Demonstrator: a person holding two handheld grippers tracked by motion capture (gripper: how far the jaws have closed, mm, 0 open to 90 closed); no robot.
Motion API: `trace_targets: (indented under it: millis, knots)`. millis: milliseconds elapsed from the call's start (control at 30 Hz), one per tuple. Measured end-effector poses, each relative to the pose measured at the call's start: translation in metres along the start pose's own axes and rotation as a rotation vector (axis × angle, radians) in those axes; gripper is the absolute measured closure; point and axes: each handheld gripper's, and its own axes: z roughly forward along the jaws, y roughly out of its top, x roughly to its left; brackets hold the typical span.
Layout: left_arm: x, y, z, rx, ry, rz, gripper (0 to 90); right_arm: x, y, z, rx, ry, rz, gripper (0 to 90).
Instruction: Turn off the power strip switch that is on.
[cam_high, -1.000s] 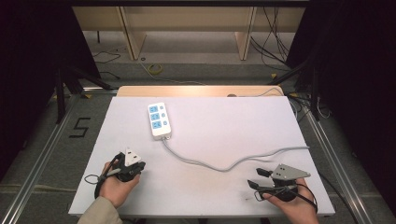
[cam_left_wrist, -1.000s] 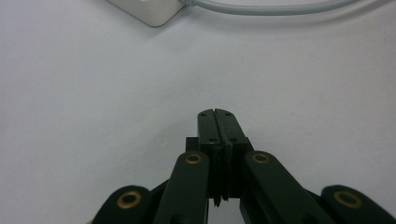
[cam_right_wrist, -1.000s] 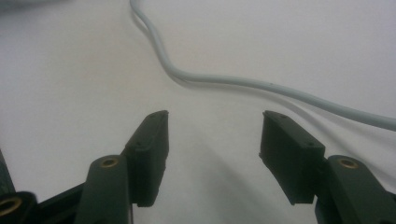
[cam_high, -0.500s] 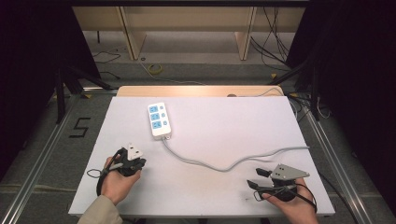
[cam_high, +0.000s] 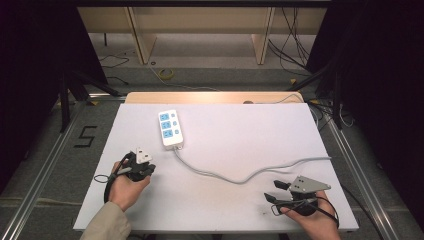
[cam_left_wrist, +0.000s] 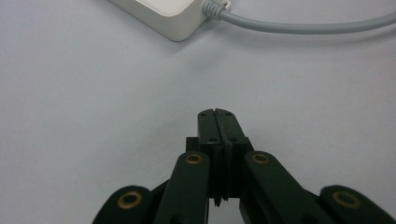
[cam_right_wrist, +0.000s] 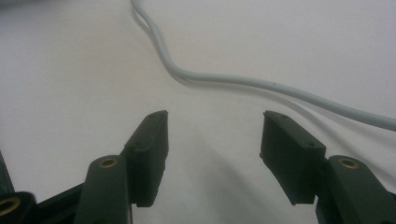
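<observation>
1. In the high view, a white counter carried a white power strip with blue sockets, lying toward the far left of its top. A grey cord ran from the strip's near end, curved across the middle of the counter and went off toward the right edge. The left gripper sat in the person's left hand near the counter's front left, well short of the strip, a grey plate on top of it. The right gripper rested in the right hand at the front right corner, just on the near side of the cord, its black jaws pointing left with a gap between them.

2. In the left gripper view, the left gripper had its two jaws pressed flat against each other with nothing between them, above bare counter. The corner of the power strip and the start of its cord lay farther ahead at the top of the view, apart from the jaws.

3. In the right gripper view, the right gripper stood wide apart and empty over the counter. The cord lay beyond the tips, snaking from the top left down toward the right, not touching either jaw.
</observation>
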Motion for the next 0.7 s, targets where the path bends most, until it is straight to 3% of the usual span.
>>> trace_targets:
  millis: [700]
  knots:
    - [0.006,0.017,0.005,-0.014,-0.007,0.006,89.6,-0.001,0.000,0.000,0.003,0.000,-0.001,42.4]
